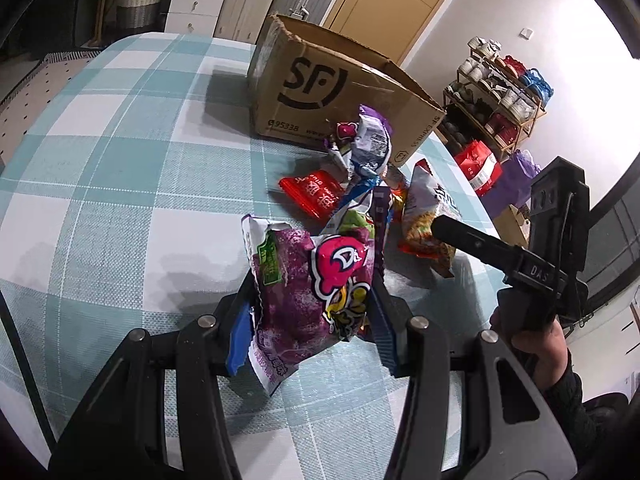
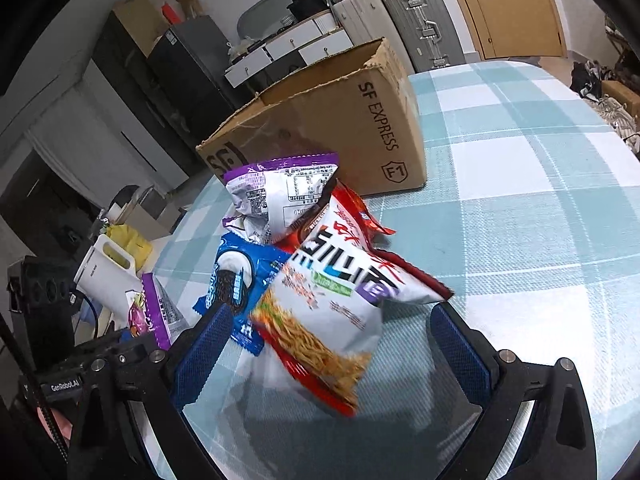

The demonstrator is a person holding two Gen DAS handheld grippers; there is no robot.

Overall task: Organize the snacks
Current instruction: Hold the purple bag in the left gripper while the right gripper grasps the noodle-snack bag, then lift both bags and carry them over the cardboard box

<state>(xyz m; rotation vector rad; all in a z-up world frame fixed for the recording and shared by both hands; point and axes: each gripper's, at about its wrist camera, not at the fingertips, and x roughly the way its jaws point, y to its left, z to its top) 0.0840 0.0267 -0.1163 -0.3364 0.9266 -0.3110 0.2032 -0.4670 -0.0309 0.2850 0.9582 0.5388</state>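
Note:
My left gripper (image 1: 310,308) is shut on a purple snack bag (image 1: 296,288) with a pink logo, held a little above the checked tablecloth (image 1: 120,200). Beyond it lies a pile of snacks: a red packet (image 1: 312,194) and a purple-and-white bag (image 1: 370,136). My right gripper (image 2: 332,340) stands open over the pile. A white-and-red noodle snack bag (image 2: 328,300) lies between its blue pads, which do not press on it. A blue cookie pack (image 2: 236,280) lies beside the left pad. An open SF cardboard box (image 2: 340,120) stands behind the pile.
The table's rounded edge (image 2: 176,240) runs close to the pile's left in the right wrist view, with a white jug (image 2: 108,276) below it. Suitcases (image 2: 416,20) and drawers stand by the far wall. A shoe rack (image 1: 500,96) stands past the table.

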